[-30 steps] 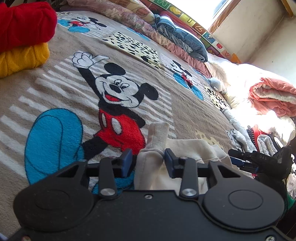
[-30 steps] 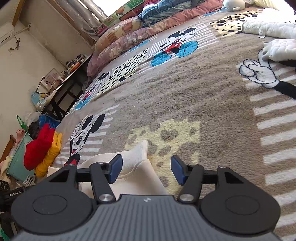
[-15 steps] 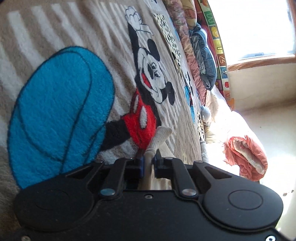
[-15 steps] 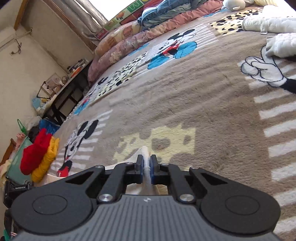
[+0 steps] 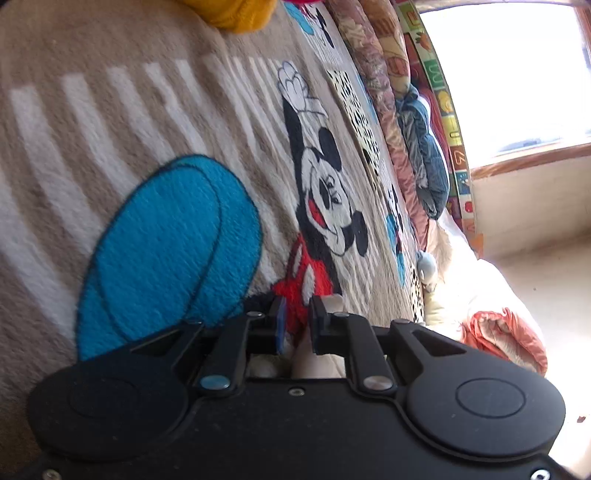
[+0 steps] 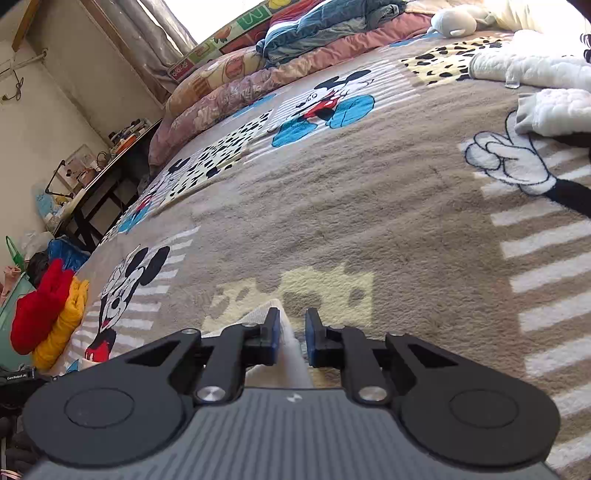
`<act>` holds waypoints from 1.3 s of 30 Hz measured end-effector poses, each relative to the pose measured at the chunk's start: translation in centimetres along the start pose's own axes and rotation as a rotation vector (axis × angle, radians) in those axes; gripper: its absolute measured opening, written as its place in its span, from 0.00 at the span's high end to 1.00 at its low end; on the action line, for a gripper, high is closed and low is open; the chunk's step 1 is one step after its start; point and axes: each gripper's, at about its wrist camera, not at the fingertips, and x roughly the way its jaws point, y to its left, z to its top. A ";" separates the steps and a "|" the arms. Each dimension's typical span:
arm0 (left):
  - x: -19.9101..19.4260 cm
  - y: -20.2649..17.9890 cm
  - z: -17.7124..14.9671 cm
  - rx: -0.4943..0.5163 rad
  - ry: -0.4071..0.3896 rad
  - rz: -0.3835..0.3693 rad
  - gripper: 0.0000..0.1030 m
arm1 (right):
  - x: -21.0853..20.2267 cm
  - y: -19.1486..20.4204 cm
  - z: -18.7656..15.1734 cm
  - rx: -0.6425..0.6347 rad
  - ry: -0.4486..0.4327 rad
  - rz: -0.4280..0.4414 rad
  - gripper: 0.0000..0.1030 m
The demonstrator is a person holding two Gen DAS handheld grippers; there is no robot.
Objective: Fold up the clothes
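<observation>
A cream garment lies on the cartoon-mouse blanket [image 5: 110, 110] right under both grippers. In the left wrist view my left gripper [image 5: 297, 314] is rolled on its side. Its narrow jaws pinch a fold of the cream garment [image 5: 306, 354] and are easing open slightly. In the right wrist view my right gripper [image 6: 291, 325] has its jaws opening. A ridge of the cream garment [image 6: 291, 354] stands between them, with a gap at the right pad [image 6: 312, 339]. Most of the garment is hidden below the gripper bodies.
A red garment [image 6: 40, 317] on a yellow one [image 6: 62, 325] sits stacked at the blanket's left edge. White quilted clothes [image 6: 546, 110] lie at the right. Pillows [image 6: 229, 85] and blue bedding [image 6: 325, 26] line the far side. A dark desk [image 6: 110, 173] stands at the left.
My left gripper shut on the cream cuff, rolled sideways and sank toward the blanket. My right gripper shut on the cream fold, then parted its jaws again, staying in place.
</observation>
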 end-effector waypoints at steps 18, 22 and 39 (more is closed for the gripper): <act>3.0 -4.3 -3.9 0.433 0.052 0.161 0.95 | -0.8 2.4 -1.1 -0.258 0.064 -0.130 0.59; 2.1 -6.5 -5.4 0.552 -0.029 0.184 0.87 | -3.5 3.0 -1.2 -0.283 -0.017 -0.165 0.58; 0.3 -9.8 -13.9 1.032 -0.048 0.272 0.71 | -13.8 9.9 -16.3 -0.494 -0.058 -0.092 0.59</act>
